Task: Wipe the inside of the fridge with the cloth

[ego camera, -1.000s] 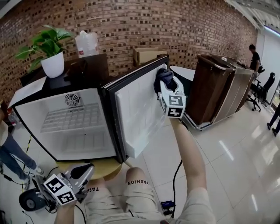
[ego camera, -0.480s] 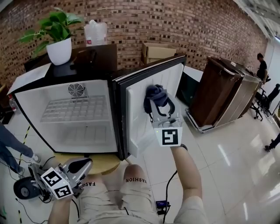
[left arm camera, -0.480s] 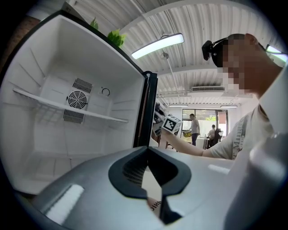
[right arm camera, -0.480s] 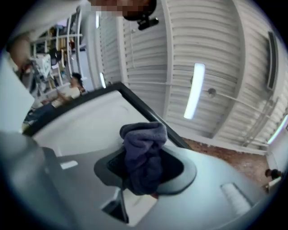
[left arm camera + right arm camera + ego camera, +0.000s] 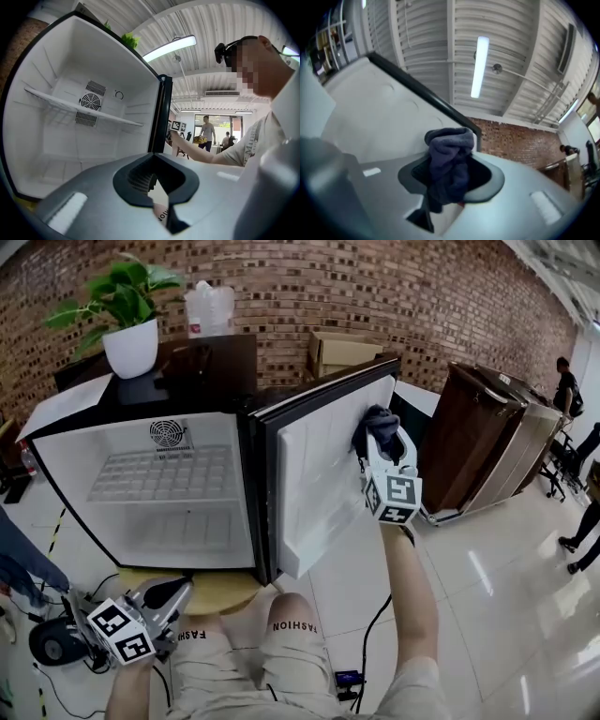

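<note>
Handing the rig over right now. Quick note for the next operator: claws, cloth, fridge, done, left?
Right claw: shut on the cloth, at the top outer corner of the open door's inner panel.
Left claw: shut, empty, low, away from the fridge.
Fridge cavity: open, shelf in place.
Done: cloth gripped, door open.
Left: wipe cavity and shelf; what is already wiped doesn't show.

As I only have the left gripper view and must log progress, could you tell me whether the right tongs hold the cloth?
Observer: Yes, the right tongs are shut on a dark blue cloth.
Operator: Where is the cloth now, please?
Observer: It looks to be against the white inner face of the open fridge door, near its upper outer corner.
Operator: Is anything on top of the fridge?
Observer: A potted plant in a white pot.
</note>
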Motion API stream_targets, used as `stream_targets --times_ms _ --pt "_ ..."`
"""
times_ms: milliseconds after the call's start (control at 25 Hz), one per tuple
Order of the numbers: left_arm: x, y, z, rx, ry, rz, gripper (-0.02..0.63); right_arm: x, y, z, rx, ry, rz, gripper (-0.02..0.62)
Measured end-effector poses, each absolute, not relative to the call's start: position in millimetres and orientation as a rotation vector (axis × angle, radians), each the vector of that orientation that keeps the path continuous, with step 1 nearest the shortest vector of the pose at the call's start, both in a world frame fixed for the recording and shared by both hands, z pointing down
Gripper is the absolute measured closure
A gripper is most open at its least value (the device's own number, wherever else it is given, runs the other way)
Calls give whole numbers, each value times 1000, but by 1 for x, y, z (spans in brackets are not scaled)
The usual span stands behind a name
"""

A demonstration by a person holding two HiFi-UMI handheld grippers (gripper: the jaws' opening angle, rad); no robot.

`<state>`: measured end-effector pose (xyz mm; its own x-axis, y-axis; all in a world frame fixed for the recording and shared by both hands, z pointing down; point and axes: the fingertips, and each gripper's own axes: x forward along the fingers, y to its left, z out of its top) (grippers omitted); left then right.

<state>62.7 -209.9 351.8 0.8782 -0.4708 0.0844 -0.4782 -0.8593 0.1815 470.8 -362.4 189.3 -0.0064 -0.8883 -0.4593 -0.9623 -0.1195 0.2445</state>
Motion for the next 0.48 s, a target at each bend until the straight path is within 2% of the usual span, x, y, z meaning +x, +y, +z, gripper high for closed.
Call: stream_targets --times_ms 160,280,360,480 --pt "62 -214 356 2826 -737 43 606 333 -251 168 -1556 2167 1048 440" --pt "65 -216 360 2819 -728 46 606 272 -237 202 -1482 2313 1180 440" --pt "67 -215 361 2823 -717 52 606 284 -255 221 -1594 2320 1268 445" --pt "66 -209 361 2825 -712 51 606 351 -287 220 -1830 2174 1208 443"
